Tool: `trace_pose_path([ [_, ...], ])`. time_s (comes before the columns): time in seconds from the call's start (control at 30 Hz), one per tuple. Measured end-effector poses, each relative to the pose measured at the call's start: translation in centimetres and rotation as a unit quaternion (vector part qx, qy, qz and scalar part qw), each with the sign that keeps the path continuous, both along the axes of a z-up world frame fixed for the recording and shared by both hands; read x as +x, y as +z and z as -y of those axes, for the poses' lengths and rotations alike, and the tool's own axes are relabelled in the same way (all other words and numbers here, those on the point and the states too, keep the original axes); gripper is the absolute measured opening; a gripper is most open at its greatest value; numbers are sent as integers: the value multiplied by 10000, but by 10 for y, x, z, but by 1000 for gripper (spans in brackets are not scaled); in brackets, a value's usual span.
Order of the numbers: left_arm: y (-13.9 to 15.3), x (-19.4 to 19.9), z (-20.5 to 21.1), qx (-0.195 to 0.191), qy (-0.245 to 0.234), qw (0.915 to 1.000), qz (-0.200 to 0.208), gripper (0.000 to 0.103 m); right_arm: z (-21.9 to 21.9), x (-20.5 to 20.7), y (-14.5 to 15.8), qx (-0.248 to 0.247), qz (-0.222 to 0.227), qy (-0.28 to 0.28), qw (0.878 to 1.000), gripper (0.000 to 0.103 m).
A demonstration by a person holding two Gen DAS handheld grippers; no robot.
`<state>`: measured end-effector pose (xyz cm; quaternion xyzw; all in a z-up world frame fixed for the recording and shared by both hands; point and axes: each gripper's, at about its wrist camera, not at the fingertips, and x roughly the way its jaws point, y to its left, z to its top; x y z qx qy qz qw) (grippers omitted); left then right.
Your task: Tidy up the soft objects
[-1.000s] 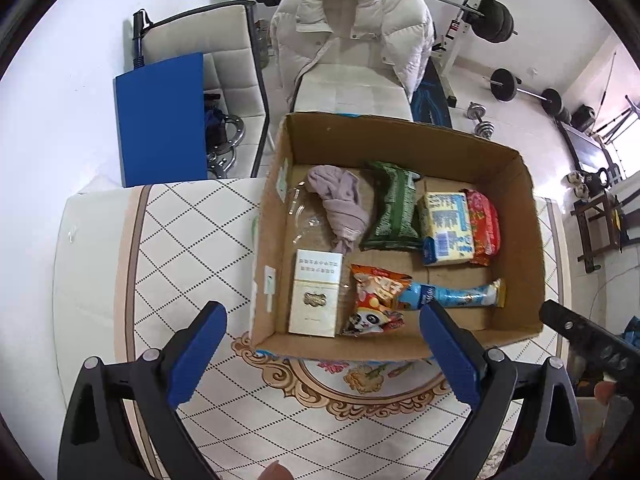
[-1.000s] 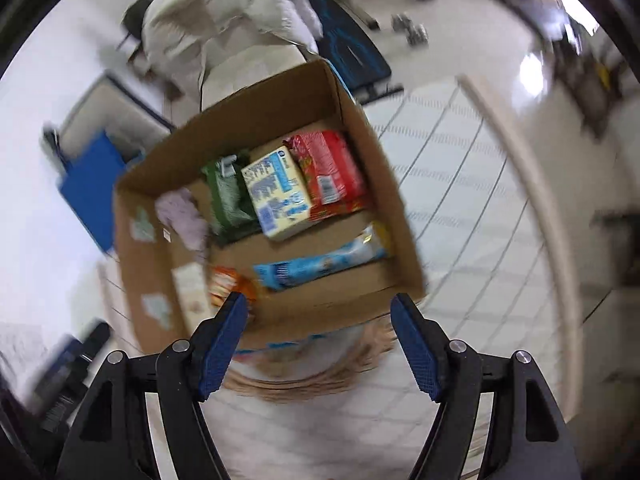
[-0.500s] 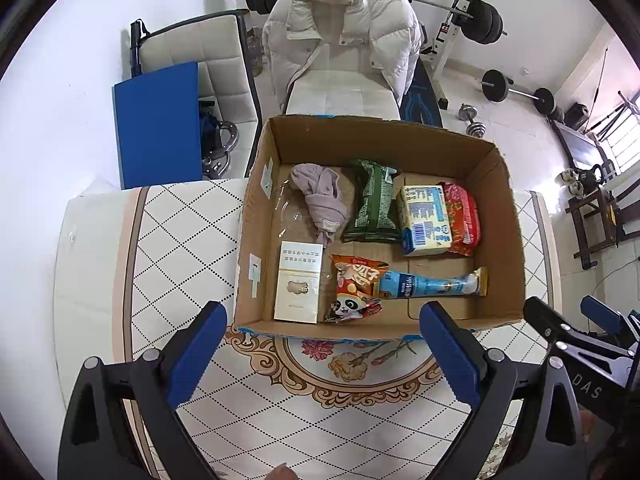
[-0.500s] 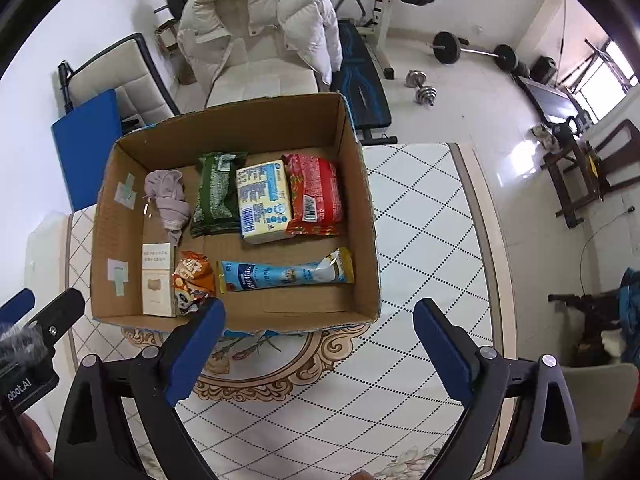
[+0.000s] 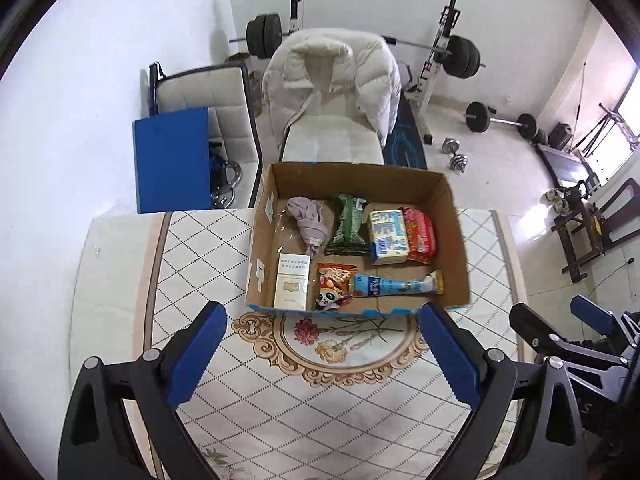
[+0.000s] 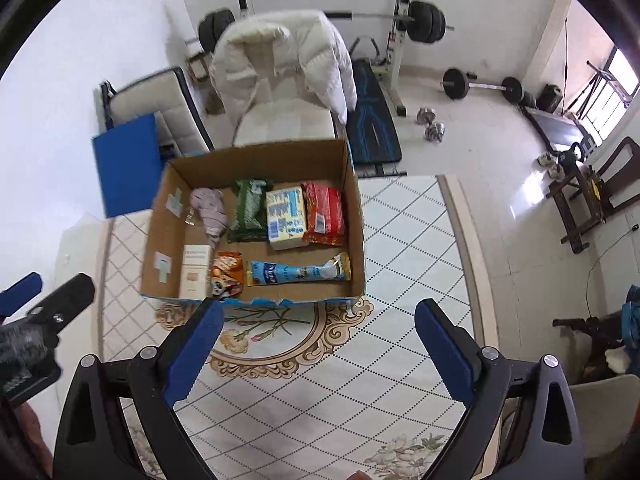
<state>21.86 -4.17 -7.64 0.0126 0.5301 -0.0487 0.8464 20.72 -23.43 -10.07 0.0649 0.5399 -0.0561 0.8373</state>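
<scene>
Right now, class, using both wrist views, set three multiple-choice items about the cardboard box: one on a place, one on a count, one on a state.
1. Where does the long blue packet lie in the cardboard box?
A. along the near wall
B. against the far wall
C. on the table outside it

2. How many things lie in the box?
A. four
B. seven
C. ten

3. How do the left claw and right claw stand?
A. both open, holding nothing
B. both shut on cloth
C. one holds a packet

Answers: 1 A, it runs beside the near edge. 2 B, one cloth, one white carton and five packets. 3 A, the blue fingers are wide apart over the table.
</scene>
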Motion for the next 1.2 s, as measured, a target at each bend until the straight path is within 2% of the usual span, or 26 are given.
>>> trace_pose_path([
  [0.17,23,-31,0,14,-39,9999,103,99,-4,-48,52,-90,418,61,9991,98],
  [0.33,47,-61,-5,78,-39,9995,316,99,-7,-85,86,-81,583,120,9982,98],
  [0.47,62,-80,-8,16,-99,9995,301,99,-12,-111,106,-141,676,214,9974,98],
  [0.6,75,-98,-10,-50,-121,9992,367,99,-20,-134,118,-302,671,289,9969,98],
  [0.8,87,-116,-9,-57,-209,9987,457,99,-23,-153,127,-290,641,324,9970,98],
  [1.2,98,-121,-19,12,-23,9968,797,99,-26,-155,150,-498,1009,109,9936,98],
])
